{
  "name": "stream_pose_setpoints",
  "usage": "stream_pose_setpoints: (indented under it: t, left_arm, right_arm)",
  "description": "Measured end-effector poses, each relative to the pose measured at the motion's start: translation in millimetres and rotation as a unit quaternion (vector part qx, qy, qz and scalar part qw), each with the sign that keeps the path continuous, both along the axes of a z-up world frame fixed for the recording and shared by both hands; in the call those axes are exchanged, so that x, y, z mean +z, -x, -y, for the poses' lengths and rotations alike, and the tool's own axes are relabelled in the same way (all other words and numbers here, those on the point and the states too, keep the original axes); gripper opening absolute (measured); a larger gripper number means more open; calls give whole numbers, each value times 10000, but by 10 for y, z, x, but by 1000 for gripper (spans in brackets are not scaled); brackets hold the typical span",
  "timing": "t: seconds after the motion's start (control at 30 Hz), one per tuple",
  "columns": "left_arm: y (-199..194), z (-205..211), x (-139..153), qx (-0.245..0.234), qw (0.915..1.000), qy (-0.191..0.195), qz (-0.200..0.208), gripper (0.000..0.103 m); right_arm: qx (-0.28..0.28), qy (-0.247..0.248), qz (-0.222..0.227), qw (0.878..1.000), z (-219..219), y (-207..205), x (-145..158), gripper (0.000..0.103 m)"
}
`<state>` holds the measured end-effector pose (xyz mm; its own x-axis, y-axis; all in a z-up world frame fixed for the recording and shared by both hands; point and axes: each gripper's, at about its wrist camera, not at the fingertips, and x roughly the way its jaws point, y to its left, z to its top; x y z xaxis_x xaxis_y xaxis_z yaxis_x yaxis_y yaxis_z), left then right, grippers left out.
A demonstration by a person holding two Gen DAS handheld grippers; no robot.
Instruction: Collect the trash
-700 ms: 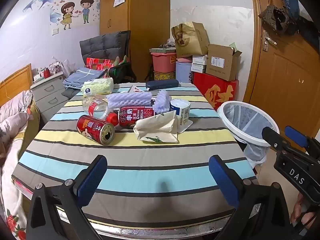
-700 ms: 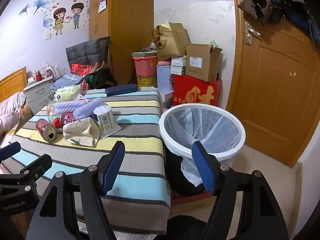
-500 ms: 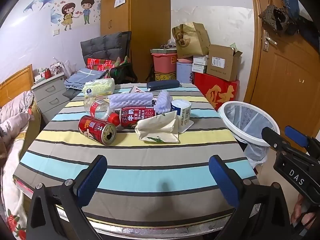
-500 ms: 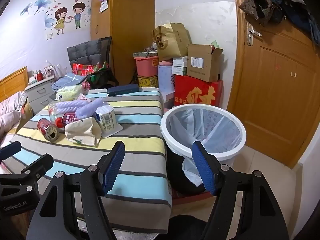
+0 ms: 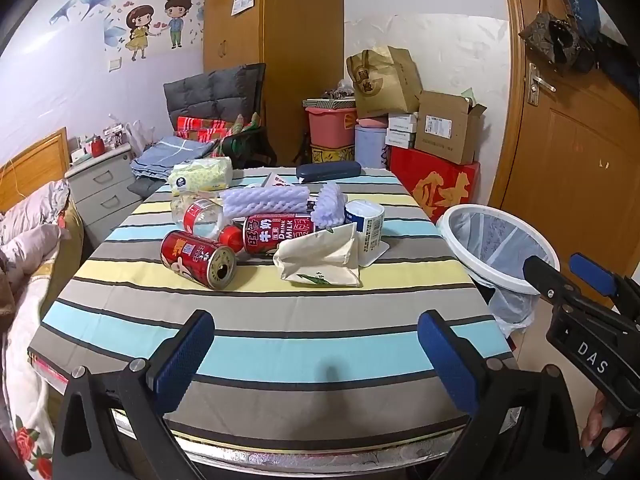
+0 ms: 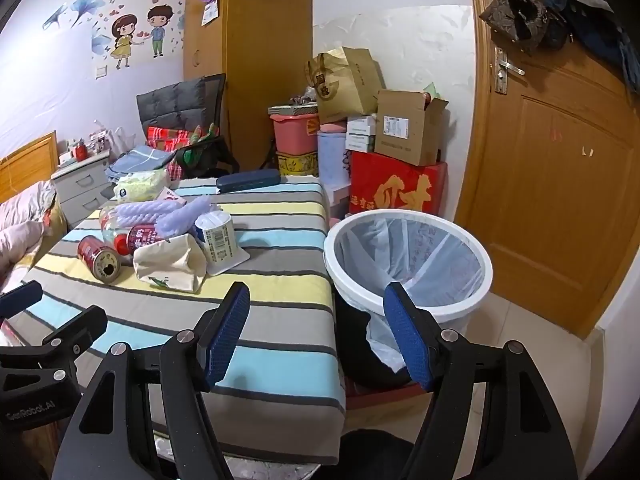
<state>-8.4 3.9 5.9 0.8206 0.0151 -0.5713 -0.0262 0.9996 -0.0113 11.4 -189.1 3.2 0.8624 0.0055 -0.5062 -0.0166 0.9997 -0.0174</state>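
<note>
Trash lies in a heap on the striped table (image 5: 280, 344): a red can on its side (image 5: 198, 258), a red milk can (image 5: 276, 234), a clear bottle with a red cap (image 5: 200, 216), a crumpled cream paper bag (image 5: 320, 258), a white cup (image 5: 366, 226) and purple foam rolls (image 5: 266, 200). A white bin with a clear liner (image 6: 408, 264) stands right of the table. My left gripper (image 5: 316, 354) is open and empty over the near table edge. My right gripper (image 6: 316, 336) is open and empty, between table corner and bin.
A tissue pack (image 5: 200, 174) and a dark blue case (image 5: 328, 170) lie at the table's far end. Boxes (image 6: 400, 160) and a pink tub are stacked by the wall. A wooden door (image 6: 560, 184) is at the right, a bed (image 5: 28, 232) at the left.
Both views have shifted slightly; the heap sits a little lower and nearer in the frames. Both grippers stay open and empty.
</note>
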Motion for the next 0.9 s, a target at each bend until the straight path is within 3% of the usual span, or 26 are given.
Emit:
stream_pose_setpoints:
  t: [0.9]
  left_arm:
    - [6, 9, 3, 24, 10000, 8, -10, 103]
  right_arm:
    - [7, 5, 23, 10000, -1, 3, 22, 71]
